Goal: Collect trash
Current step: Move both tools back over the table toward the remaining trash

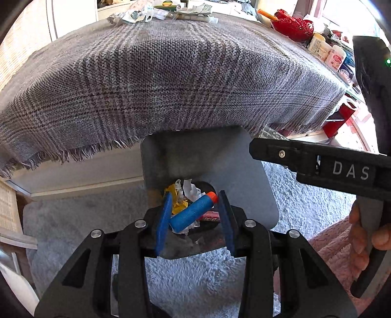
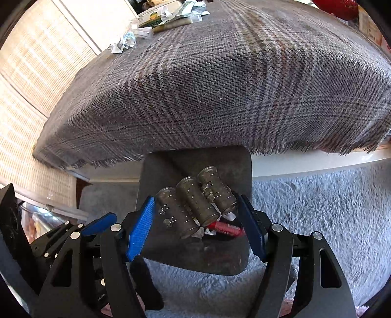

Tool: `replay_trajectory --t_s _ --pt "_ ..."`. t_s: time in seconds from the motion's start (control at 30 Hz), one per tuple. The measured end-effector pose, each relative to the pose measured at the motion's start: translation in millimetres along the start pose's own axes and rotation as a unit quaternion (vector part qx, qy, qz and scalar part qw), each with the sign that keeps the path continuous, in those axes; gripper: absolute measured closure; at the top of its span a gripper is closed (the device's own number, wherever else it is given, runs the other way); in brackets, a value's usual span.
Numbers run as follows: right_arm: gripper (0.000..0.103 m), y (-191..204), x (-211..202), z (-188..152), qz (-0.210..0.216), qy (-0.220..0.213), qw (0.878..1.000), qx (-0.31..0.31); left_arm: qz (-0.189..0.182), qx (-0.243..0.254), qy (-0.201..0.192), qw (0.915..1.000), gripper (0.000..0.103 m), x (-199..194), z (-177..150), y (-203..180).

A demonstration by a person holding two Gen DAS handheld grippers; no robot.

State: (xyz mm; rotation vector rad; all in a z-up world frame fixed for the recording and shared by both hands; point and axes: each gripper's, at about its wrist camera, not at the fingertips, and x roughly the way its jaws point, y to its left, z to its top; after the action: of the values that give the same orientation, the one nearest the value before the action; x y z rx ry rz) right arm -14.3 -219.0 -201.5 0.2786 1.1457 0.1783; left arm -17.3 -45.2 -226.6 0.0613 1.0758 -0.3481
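**Left wrist view: both tongs above the grey bin**

A grey bin (image 1: 210, 156) stands on the pale shag rug (image 1: 305, 195), just beside the worktop edge. A plaid cloth (image 1: 171, 80) with a frayed fringe covers the worktop and overhangs the bin's far rim. At the worktop's far edge lie loose wrappers (image 1: 136, 14) and a red bowl (image 1: 293, 27).

Counts: one foam dart (image 1: 193, 211), blue with an orange tip; three dusty cylinders (image 2: 198, 203) side by side; one red wrapper (image 2: 227, 230) in the bin.

Left tongs (image 1: 195, 220): partly spread, with the dart lying slantwise between the blue pads, touching the left pad. Yellow and white crumpled scraps (image 1: 180, 195) lie beneath.

Right tongs (image 2: 195, 227): spread wide, the cylinders between the pads; contact cannot be told.
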Motion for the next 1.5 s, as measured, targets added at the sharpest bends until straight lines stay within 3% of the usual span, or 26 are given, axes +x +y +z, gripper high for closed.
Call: replay_trajectory --t_s 0.07,0.13,0.2,0.33,0.4,0.47,0.63,0.9,1.07,1.5 --pt "0.032 -1 0 1 -0.005 -0.001 1.0 0.002 0.0 -0.001 0.0 1.0 0.065 1 1 0" --pt "0.028 -3 0 3 -0.004 -0.002 1.0 0.009 0.0 -0.004 -0.001 1.0 0.047 1 2 1" --pt "0.021 -5 0 4 -0.008 -0.004 1.0 0.011 0.002 -0.004 -0.004 1.0 0.037 0 2 2" --pt "0.013 -5 -3 6 -0.023 -0.011 1.0 0.015 0.006 -0.002 -0.007 1.0 0.028 -2 4 3" --pt "0.005 -8 -3 7 -0.041 -0.017 0.999 0.017 0.011 -0.002 -0.008 0.9999 0.024 -2 4 4" --pt "0.005 -10 -6 7 -0.06 -0.026 0.998 0.016 0.016 -0.001 -0.01 0.9998 0.021 -3 4 5" --pt "0.004 -16 -11 10 -0.056 -0.039 0.997 0.026 0.023 0.0 -0.018 0.9996 0.01 -10 6 7" --pt "0.004 -16 -39 21 -0.032 -0.088 0.995 0.046 0.034 -0.015 -0.051 0.998 0.01 -37 17 16" --pt "0.004 -4 -66 46 -0.029 -0.119 0.992 0.028 0.03 -0.032 -0.069 0.9966 0.01 -59 35 27" --pt "0.004 13 -83 147 -0.074 -0.143 0.986 -0.031 0.085 -0.025 -0.107 0.9903 0.01 -81 130 63"
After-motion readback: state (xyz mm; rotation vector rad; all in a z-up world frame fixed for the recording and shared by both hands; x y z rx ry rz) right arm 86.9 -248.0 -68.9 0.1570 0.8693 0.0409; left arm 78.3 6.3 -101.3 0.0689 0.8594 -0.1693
